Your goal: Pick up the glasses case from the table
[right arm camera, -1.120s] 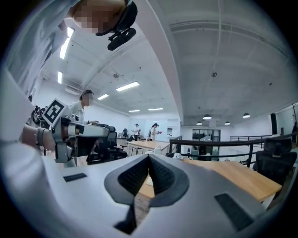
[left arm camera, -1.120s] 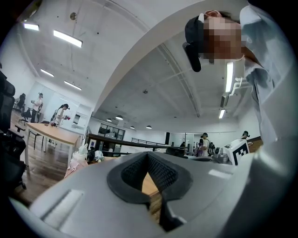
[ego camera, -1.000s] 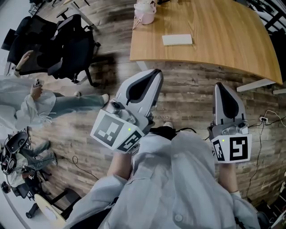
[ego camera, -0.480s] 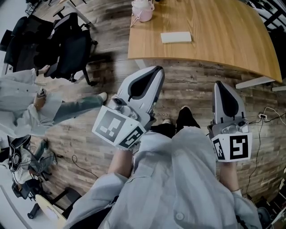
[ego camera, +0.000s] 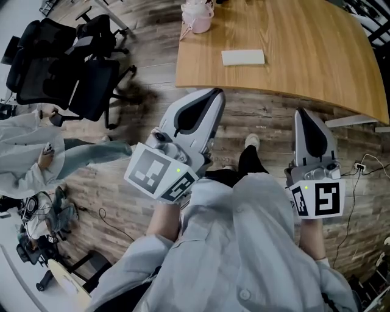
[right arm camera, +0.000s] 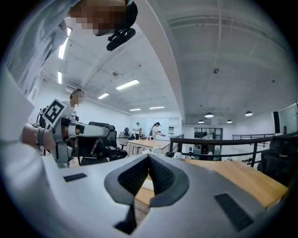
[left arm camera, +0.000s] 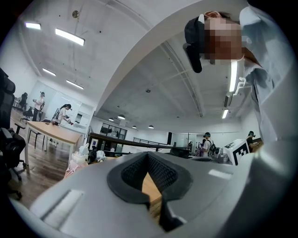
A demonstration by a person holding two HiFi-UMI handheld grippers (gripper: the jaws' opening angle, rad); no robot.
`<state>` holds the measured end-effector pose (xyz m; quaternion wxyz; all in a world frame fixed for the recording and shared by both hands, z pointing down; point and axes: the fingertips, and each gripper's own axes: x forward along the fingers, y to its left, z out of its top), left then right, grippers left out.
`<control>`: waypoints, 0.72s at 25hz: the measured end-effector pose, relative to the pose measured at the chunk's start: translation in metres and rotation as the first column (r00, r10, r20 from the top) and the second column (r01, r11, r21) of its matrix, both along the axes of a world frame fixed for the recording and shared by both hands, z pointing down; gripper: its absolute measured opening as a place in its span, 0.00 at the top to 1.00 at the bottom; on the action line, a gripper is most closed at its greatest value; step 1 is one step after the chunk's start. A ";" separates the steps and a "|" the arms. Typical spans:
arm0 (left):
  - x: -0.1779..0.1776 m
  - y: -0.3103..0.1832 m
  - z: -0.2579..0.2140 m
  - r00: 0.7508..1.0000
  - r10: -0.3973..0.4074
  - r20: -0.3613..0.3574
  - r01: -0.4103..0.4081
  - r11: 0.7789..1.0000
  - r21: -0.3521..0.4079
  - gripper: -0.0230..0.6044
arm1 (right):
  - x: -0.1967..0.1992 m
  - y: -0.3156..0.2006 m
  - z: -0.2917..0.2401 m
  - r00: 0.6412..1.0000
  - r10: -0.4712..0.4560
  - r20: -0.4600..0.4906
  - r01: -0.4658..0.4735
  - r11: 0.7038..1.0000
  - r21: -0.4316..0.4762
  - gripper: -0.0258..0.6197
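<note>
A white glasses case [ego camera: 242, 57] lies flat on the wooden table [ego camera: 304, 61]. Only the head view shows it clearly, well ahead of both grippers. Each gripper view shows jaws closed on nothing: left gripper [ego camera: 214, 93], right gripper [ego camera: 302, 113]. Black office chairs [ego camera: 67, 67] stand to the left.

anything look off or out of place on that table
Nothing stands out. The flat white rectangular glasses case lies level on the light wooden table, roughly square to its near edge; no spill or damage shows. A pale pink bag-like item sits by the table's left edge.
</note>
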<state>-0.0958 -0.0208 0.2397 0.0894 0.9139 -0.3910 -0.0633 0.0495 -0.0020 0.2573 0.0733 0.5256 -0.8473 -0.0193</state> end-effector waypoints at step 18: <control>0.040 -0.118 -0.015 0.992 -0.119 0.033 0.119 0.993 -0.003 0.96 | 0.039 -0.136 -0.002 0.989 -0.149 -0.013 0.149 0.989 0.003 0.96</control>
